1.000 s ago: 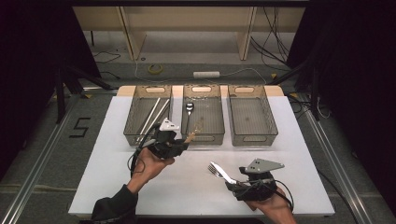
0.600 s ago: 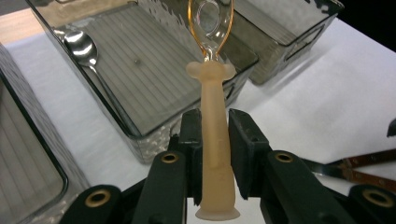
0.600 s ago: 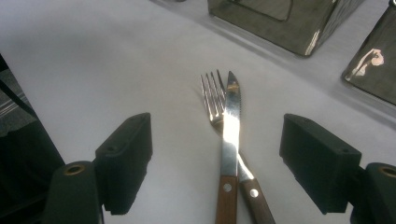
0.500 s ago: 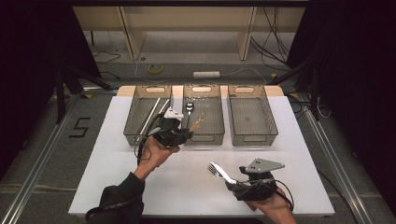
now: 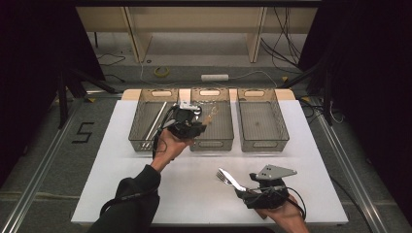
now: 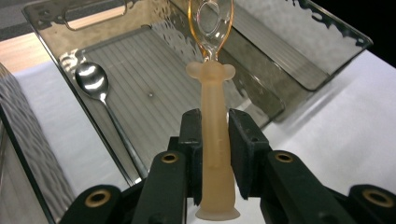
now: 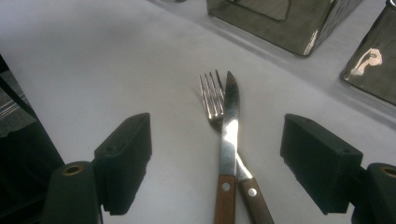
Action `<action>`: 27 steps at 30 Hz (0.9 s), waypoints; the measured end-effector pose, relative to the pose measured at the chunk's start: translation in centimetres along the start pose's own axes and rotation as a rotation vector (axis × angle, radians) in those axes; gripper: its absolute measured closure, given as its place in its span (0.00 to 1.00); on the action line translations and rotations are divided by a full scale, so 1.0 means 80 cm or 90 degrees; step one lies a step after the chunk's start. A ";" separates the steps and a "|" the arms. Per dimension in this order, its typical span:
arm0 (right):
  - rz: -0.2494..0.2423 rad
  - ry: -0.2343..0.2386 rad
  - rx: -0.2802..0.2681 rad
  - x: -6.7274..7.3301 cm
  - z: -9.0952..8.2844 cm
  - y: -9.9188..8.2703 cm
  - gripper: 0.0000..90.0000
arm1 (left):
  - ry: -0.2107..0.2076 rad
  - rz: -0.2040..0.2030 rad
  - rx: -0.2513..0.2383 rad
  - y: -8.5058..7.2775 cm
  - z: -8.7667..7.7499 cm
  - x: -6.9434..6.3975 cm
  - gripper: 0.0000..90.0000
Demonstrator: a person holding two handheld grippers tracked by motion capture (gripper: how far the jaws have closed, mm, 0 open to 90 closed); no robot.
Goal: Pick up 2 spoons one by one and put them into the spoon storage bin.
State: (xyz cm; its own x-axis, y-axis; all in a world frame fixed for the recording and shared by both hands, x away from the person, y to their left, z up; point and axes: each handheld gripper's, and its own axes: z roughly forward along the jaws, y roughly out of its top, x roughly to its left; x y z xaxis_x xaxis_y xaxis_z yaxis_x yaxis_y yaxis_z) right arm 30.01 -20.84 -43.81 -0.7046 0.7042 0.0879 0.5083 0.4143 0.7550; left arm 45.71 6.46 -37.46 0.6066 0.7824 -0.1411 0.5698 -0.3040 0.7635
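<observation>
The left gripper (image 5: 201,122) has moved forward since a second ago and now hangs over the middle tray (image 6: 140,84), jaws clamped on an orange spoon (image 6: 212,140). The right gripper (image 7: 217,154) stays near that tray, wide open around a knife (image 7: 229,140) and fork (image 7: 212,100).

I have three trays side by side at the table's (image 5: 121,194) far edge. A metal spoon (image 6: 95,86) lies in the middle tray (image 5: 210,141). Knife (image 7: 229,126) crosses fork (image 7: 212,100) near me, right.
</observation>
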 end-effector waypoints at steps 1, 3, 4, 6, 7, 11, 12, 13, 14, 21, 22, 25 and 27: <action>-0.001 0.000 0.000 0.000 0.000 0.000 0.29 | 0.001 -0.002 -0.002 0.002 0.002 0.001 0.84; -0.001 0.000 -0.001 0.000 0.000 0.000 0.29 | 0.001 -0.012 -0.005 0.006 0.005 0.004 0.84; -0.001 0.000 -0.001 0.000 0.000 0.000 0.29 | 0.002 -0.011 -0.005 0.007 0.007 0.005 0.84; -0.001 0.001 -0.001 0.000 0.000 0.000 0.29 | 0.005 -0.015 -0.006 0.010 0.011 0.007 0.83; -0.002 0.000 -0.001 0.000 0.000 0.000 0.29 | 0.006 -0.017 -0.007 0.011 0.013 0.008 0.83; -0.001 0.001 -0.001 0.000 0.000 0.000 0.29 | 0.011 -0.031 -0.008 0.014 0.020 0.014 0.84; -0.002 0.001 -0.001 0.000 0.000 0.000 0.29 | 0.012 -0.031 -0.006 0.014 0.022 0.015 0.84; -0.002 0.001 -0.001 0.000 0.000 0.000 0.29 | 0.013 -0.036 -0.009 0.014 0.025 0.017 0.84; -0.002 0.000 -0.002 0.000 0.000 0.000 0.29 | 0.015 -0.039 -0.006 0.015 0.026 0.018 0.83; 0.000 0.001 -0.002 0.000 0.000 0.000 0.29 | 0.024 -0.062 -0.006 0.018 0.040 0.027 0.84; -0.001 0.001 -0.002 -0.001 0.000 0.000 0.29 | 0.026 -0.060 -0.003 0.018 0.041 0.028 0.84; -0.001 0.000 -0.002 -0.001 0.000 -0.001 0.29 | 0.030 -0.064 -0.001 0.019 0.046 0.029 0.83; -0.001 0.000 -0.001 -0.001 -0.001 -0.001 0.29 | 0.033 -0.066 0.001 0.020 0.049 0.030 0.83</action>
State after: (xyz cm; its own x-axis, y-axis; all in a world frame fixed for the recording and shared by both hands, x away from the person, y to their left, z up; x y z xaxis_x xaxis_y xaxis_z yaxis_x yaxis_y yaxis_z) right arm 30.01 -20.94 -43.83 -0.7055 0.7033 0.0876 0.5066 0.4140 0.7563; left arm 50.23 5.70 -39.03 0.5145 0.8368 -0.1871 0.6296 -0.2206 0.7449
